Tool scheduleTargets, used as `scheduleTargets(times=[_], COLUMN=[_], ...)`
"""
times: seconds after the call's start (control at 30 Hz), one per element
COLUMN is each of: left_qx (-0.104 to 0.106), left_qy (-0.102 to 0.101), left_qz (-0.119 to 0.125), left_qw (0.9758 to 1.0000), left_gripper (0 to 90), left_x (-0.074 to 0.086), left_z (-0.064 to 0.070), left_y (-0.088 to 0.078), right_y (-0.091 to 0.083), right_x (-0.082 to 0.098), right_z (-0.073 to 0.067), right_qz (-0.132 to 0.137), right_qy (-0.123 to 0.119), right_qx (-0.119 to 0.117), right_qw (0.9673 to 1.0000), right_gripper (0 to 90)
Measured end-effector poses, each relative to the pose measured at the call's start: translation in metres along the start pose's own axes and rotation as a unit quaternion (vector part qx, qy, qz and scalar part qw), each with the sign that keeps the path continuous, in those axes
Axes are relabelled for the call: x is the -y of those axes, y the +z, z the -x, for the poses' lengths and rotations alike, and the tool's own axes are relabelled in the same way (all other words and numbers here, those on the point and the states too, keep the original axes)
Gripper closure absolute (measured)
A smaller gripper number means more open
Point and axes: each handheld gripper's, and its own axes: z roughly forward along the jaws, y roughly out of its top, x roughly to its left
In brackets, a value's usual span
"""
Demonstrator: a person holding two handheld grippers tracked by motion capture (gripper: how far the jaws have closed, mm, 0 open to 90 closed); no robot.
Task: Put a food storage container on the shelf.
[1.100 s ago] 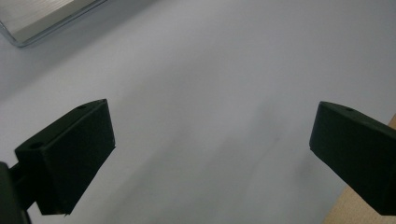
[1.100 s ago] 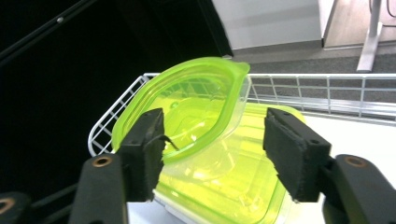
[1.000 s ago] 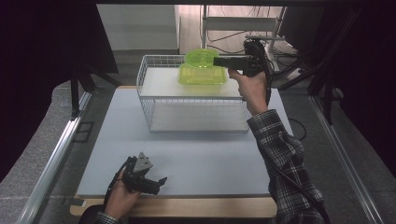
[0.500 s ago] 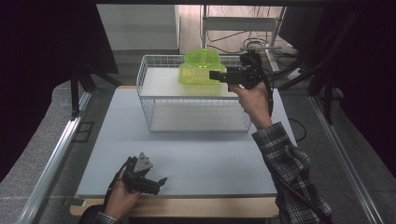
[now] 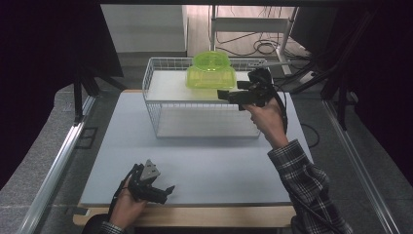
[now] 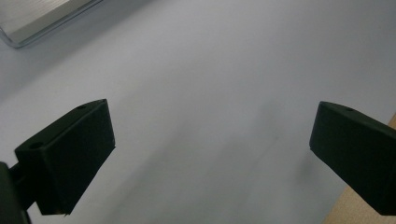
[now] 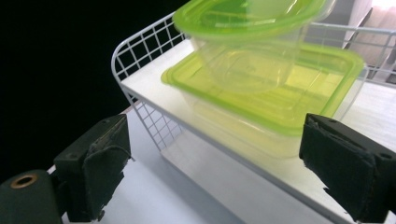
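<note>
Green containers stacked on wire basket shelf

Wire basket (image 5: 160, 100) stands at the table's (image 5: 214, 165) far side. Two lidded containers (image 5: 211, 70) sit stacked on it. Right gripper (image 5: 225, 94), jaws just opened and empty, is close beside them. Left gripper (image 5: 165, 192) rests agape near the front edge.

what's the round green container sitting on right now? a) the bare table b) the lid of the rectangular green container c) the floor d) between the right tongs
b: the round green container rests on the lid of the rectangular green container on the wire rack's shelf; the right tongs are open and apart from both.
</note>
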Motion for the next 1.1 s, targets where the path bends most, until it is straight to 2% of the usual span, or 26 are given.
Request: scheduleTargets(times=[0.33,0.5,0.67,1.1], left_qx=[0.002,0.002,0.002,0.011], left_qy=[0.003,0.003,0.004,0.0], left_qz=[0.002,0.001,0.001,0.004], left_qw=[1.0,1.0,1.0,0.9999], left_gripper=[0.0,0.0,0.0,0.0], left_x=[0.0,0.0,0.0,0.0], left_z=[0.0,0.001,0.001,0.001], left_y=[0.0,0.001,0.001,0.001], right_y=[0.001,0.0,0.0,-0.004], right_x=[0.019,0.027,0.035,0.058], right_z=[0.001,0.003,0.001,-0.003], right_qz=[-0.007,-0.016,-0.032,-0.05], right_qy=[-0.007,-0.018,-0.032,-0.053], right_qx=[-0.012,-0.016,-0.015,-0.01], right_qw=[0.9999,0.9996,0.9988,0.9973], right_gripper=[6.3,3.3,0.9,0.7])
